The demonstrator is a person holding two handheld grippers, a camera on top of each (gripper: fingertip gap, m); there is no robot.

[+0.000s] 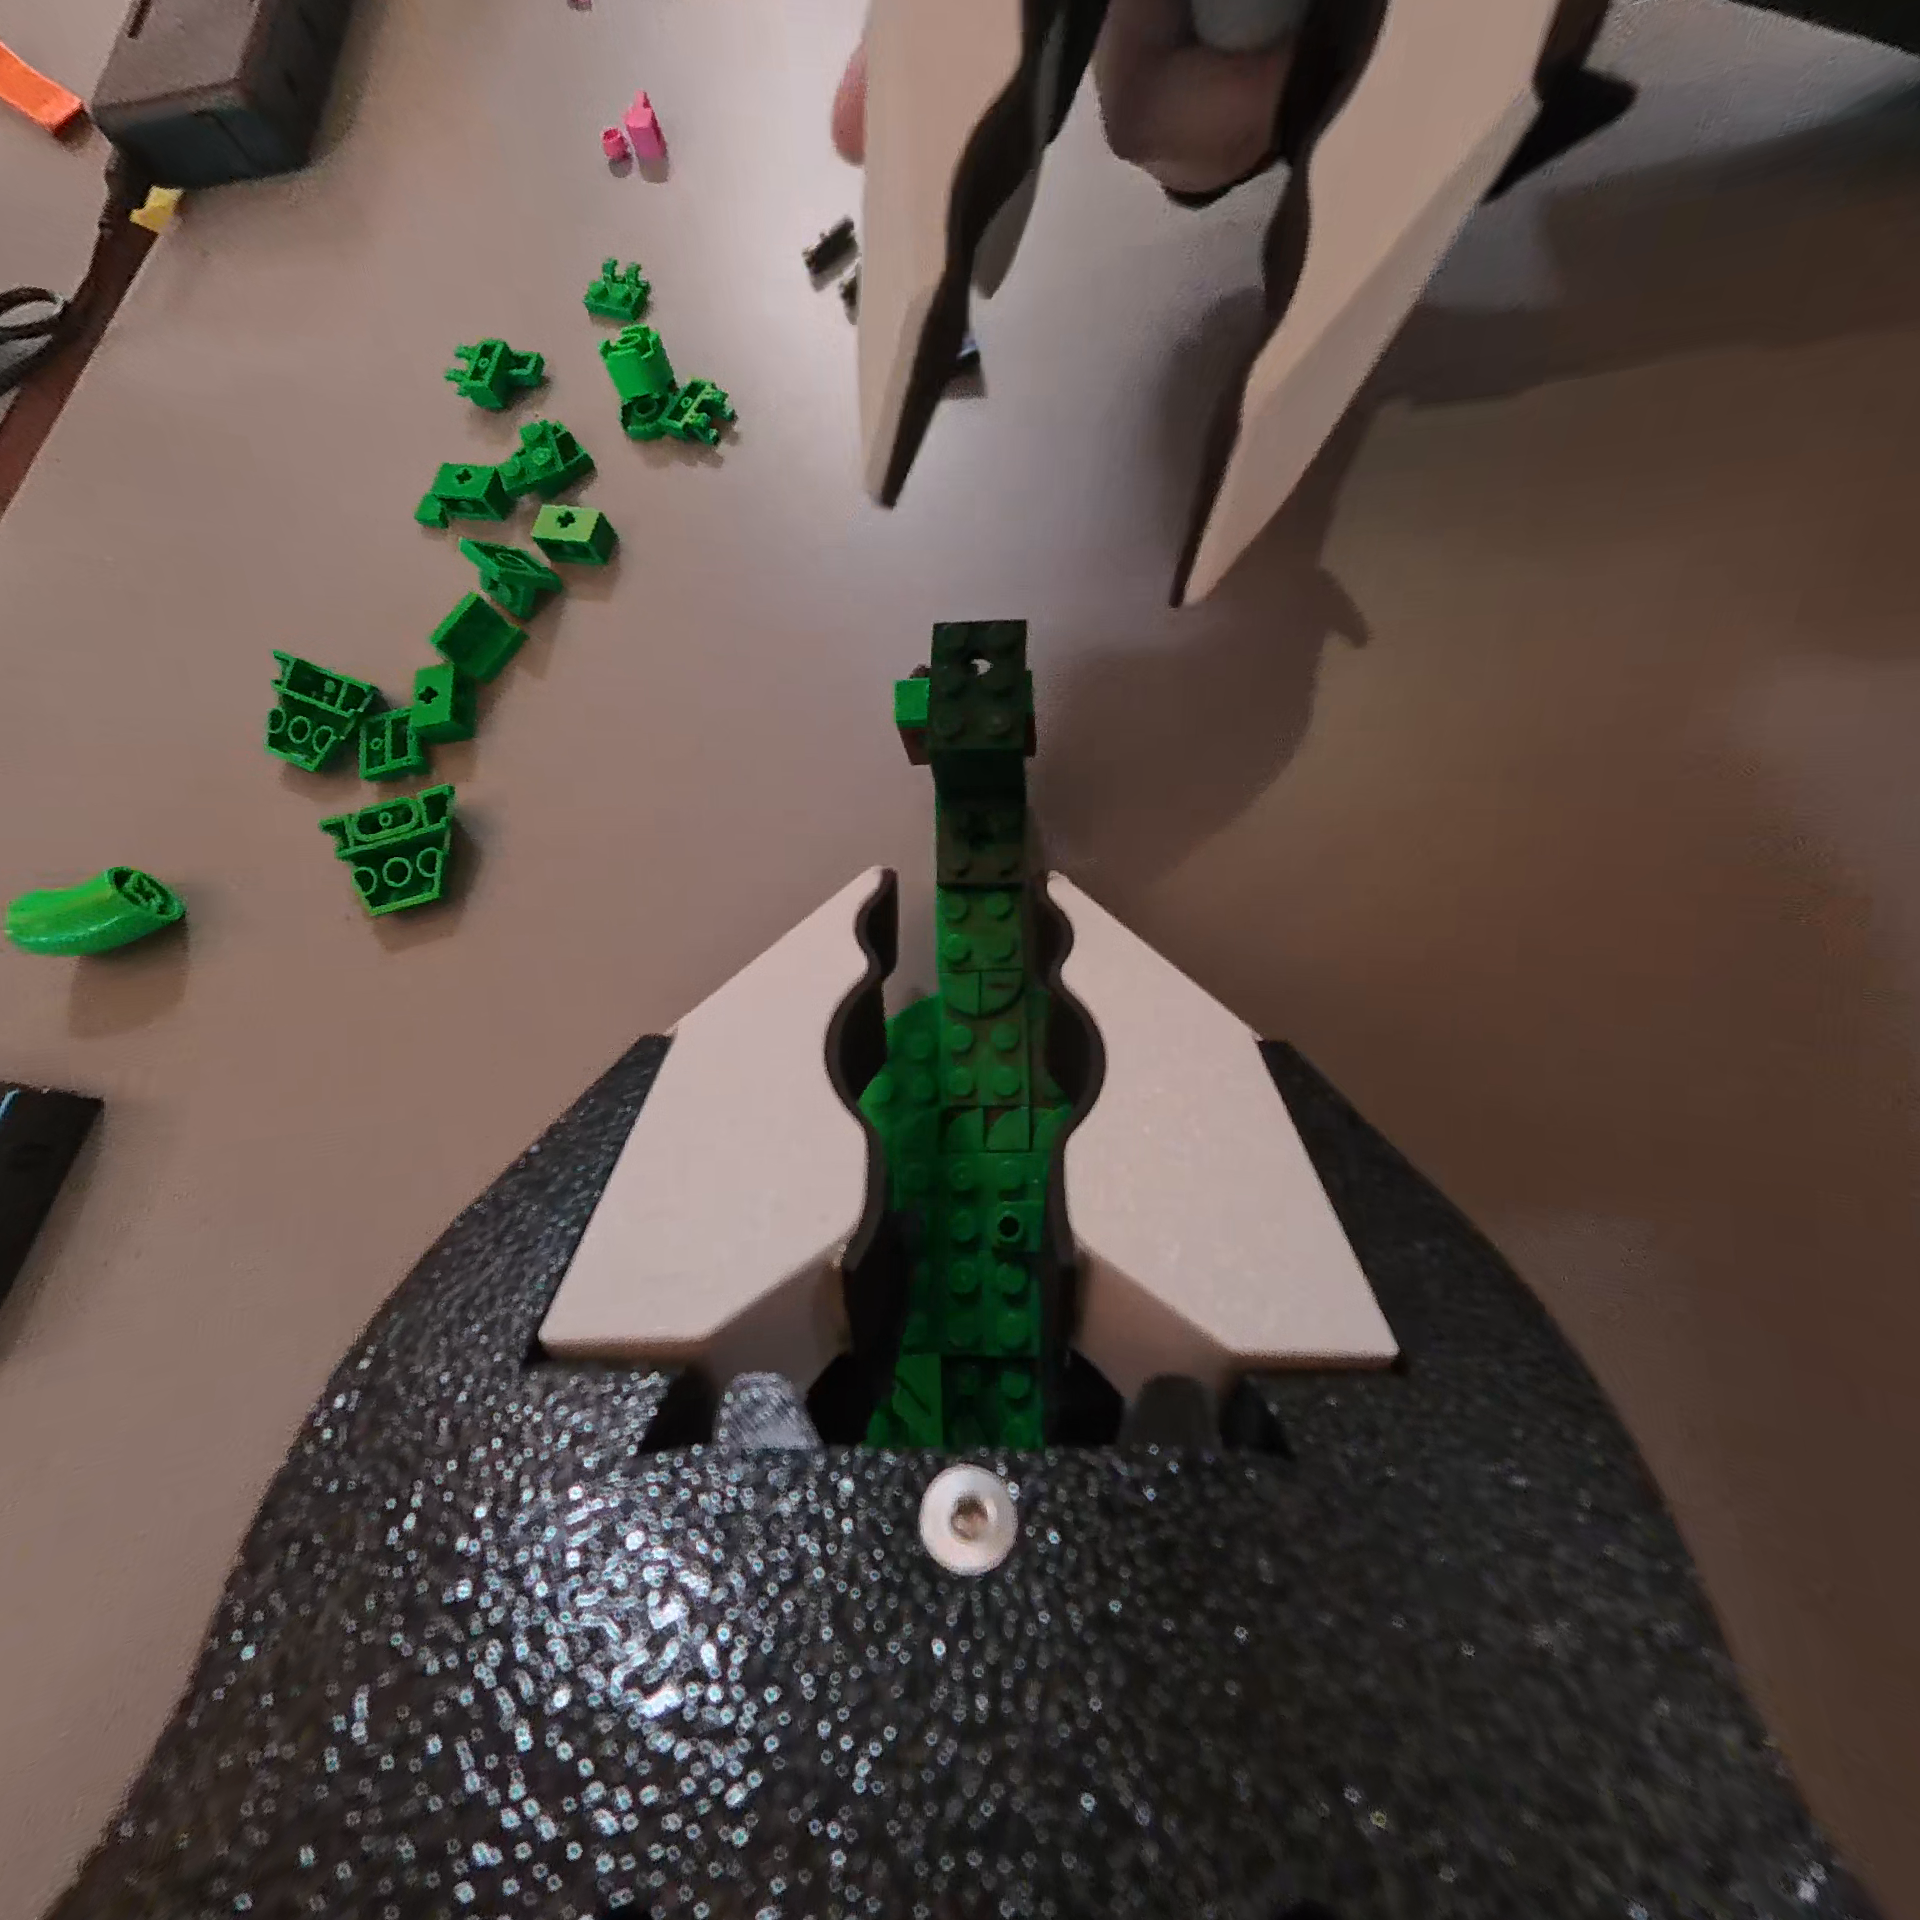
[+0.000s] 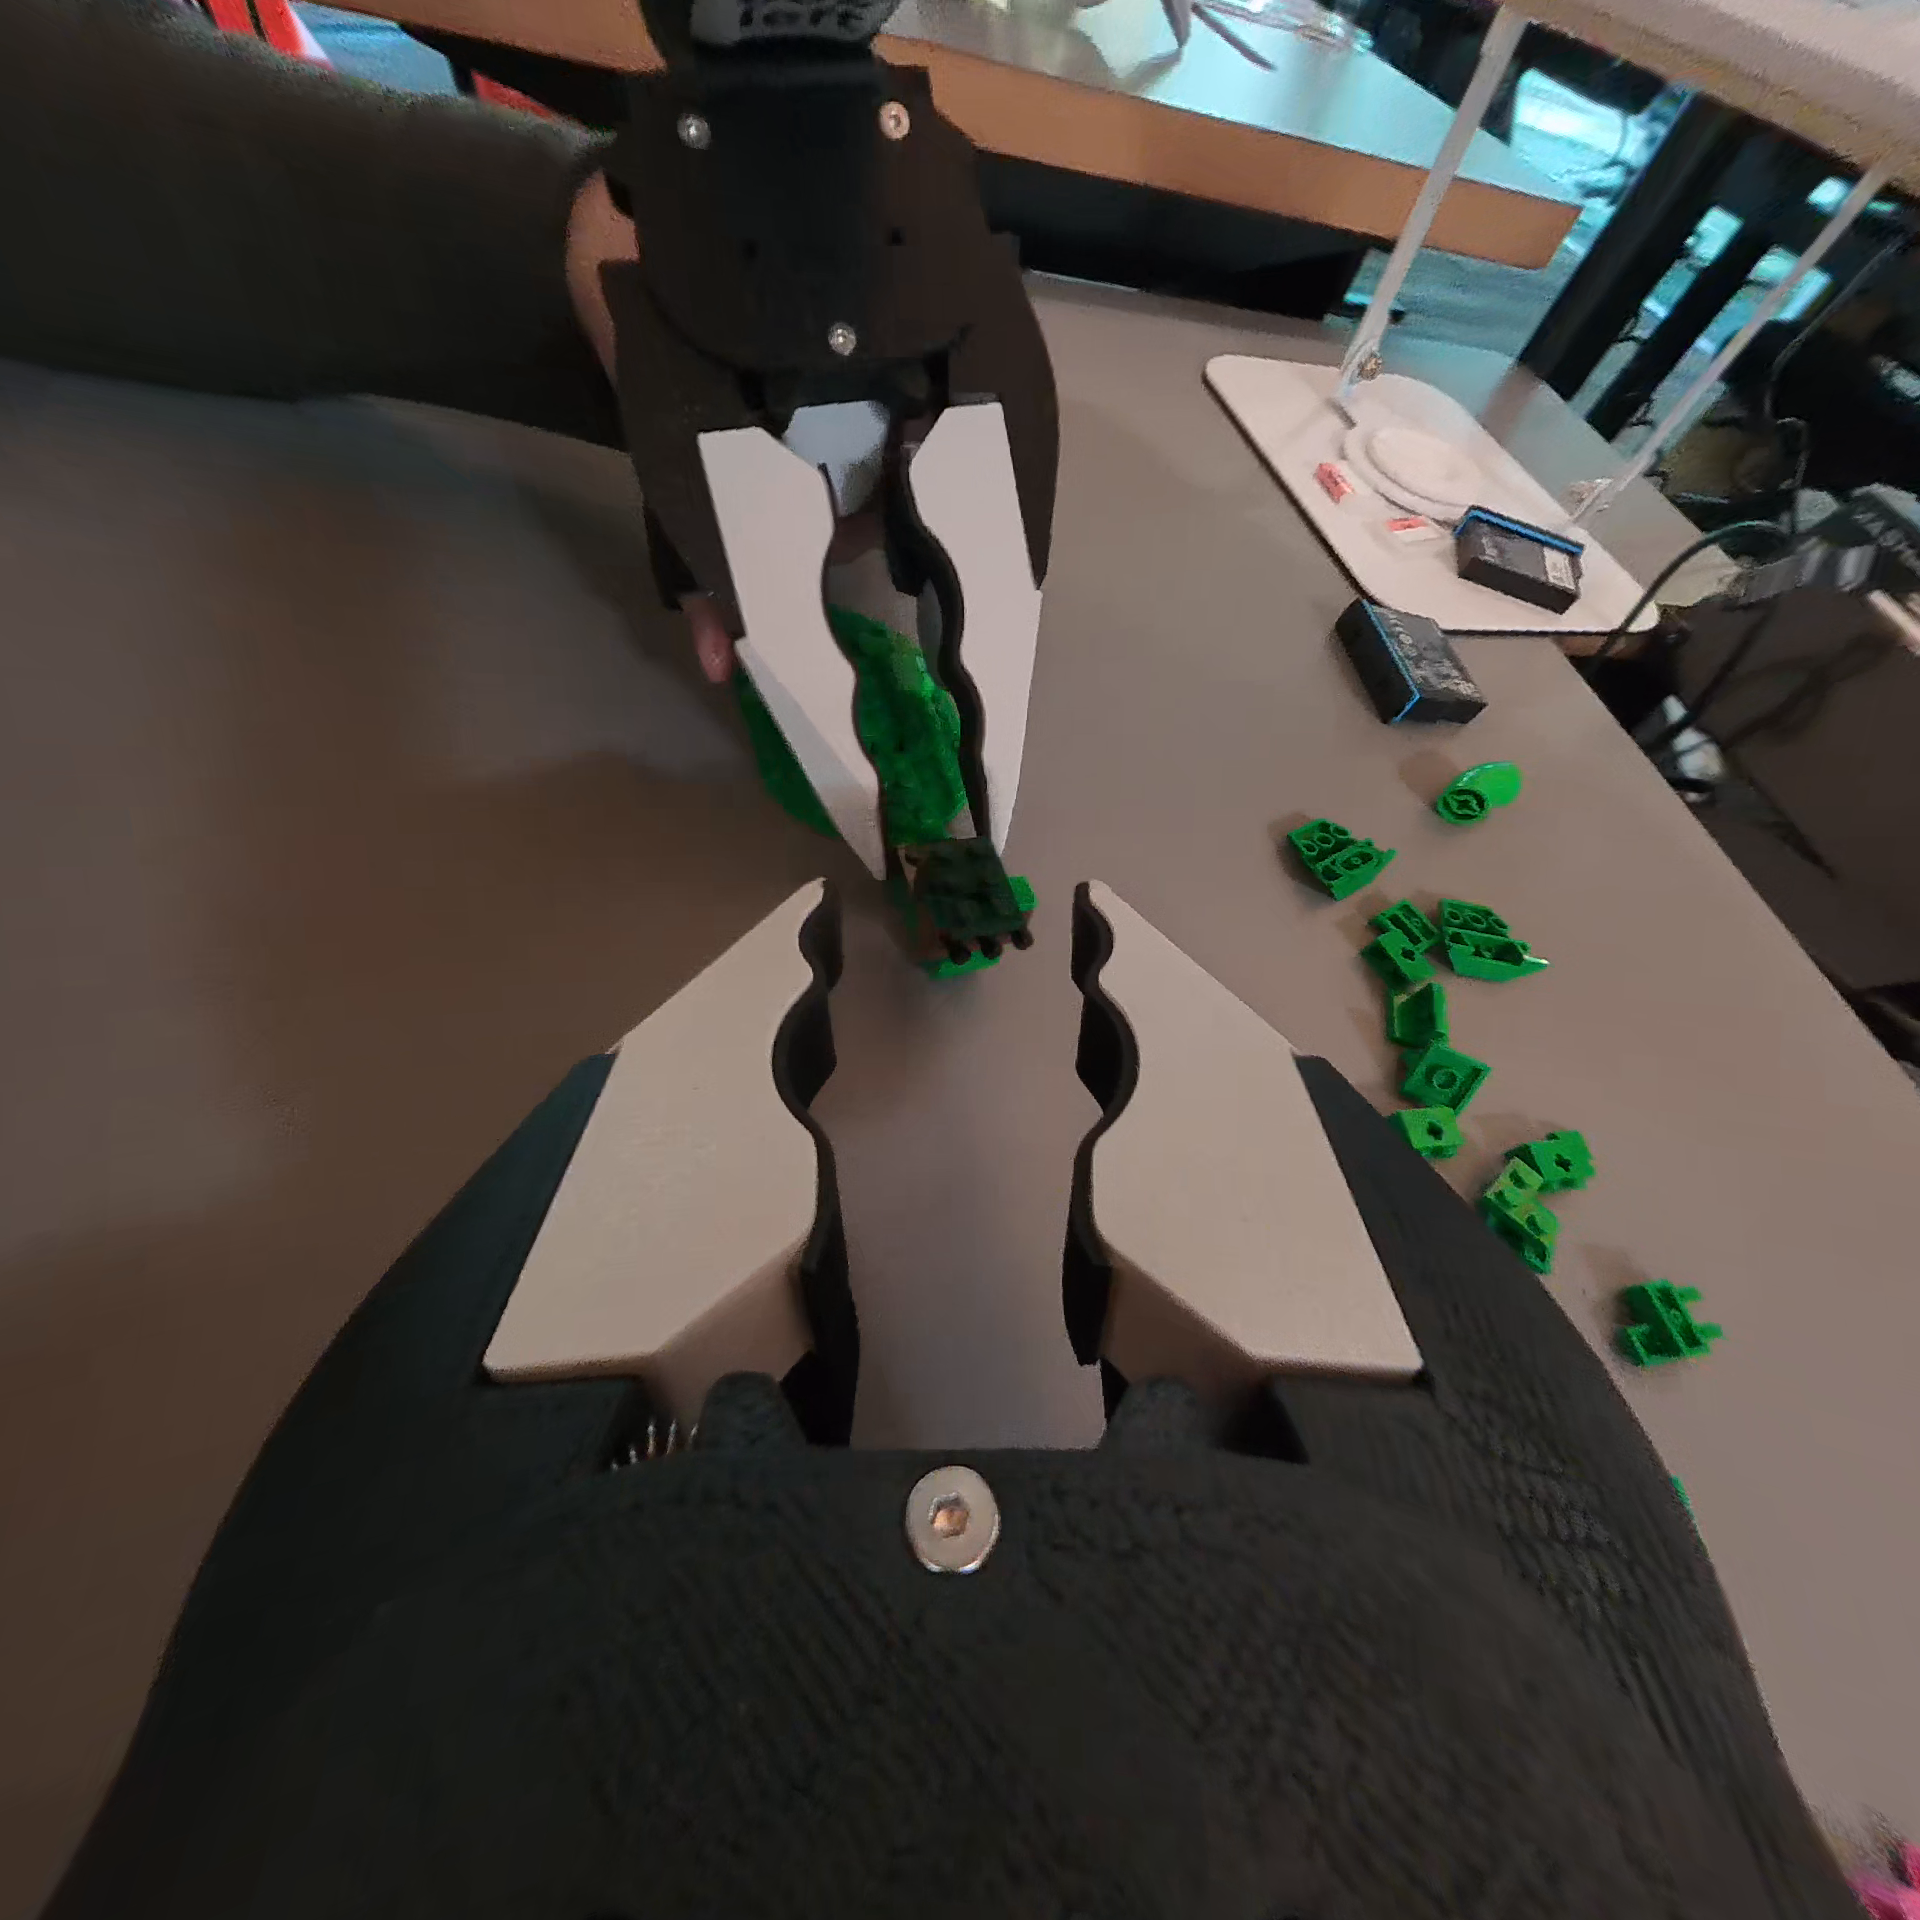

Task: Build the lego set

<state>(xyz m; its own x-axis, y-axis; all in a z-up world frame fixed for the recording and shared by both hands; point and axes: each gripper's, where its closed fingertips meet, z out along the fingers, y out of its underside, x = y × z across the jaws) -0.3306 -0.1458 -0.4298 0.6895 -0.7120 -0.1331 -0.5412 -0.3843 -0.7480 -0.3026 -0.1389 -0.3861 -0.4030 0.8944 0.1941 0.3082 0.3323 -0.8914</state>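
My left gripper [image 1: 971,883] is shut on a long green lego build [image 1: 982,1039] that sticks forward past its fingertips, with a dark green head end [image 1: 977,686] above the table. In the right wrist view the left gripper [image 2: 940,852] faces me, holding the build [image 2: 904,748] with its dark end [image 2: 961,904] pointing down near the table. My right gripper [image 2: 951,899] is open and empty, its tips just in front of that end. In the left wrist view the right gripper [image 1: 1039,551] hangs open just beyond the build.
Several loose green lego pieces [image 1: 468,582] lie on the brown table at the left, also on the right in the right wrist view [image 2: 1455,1039]. Small pink pieces [image 1: 639,130] lie farther off. A black box [image 2: 1408,660] and a white board [image 2: 1423,499] stand at the back right. The gap from one gripper's tips to the other's is roughly 6 cm.
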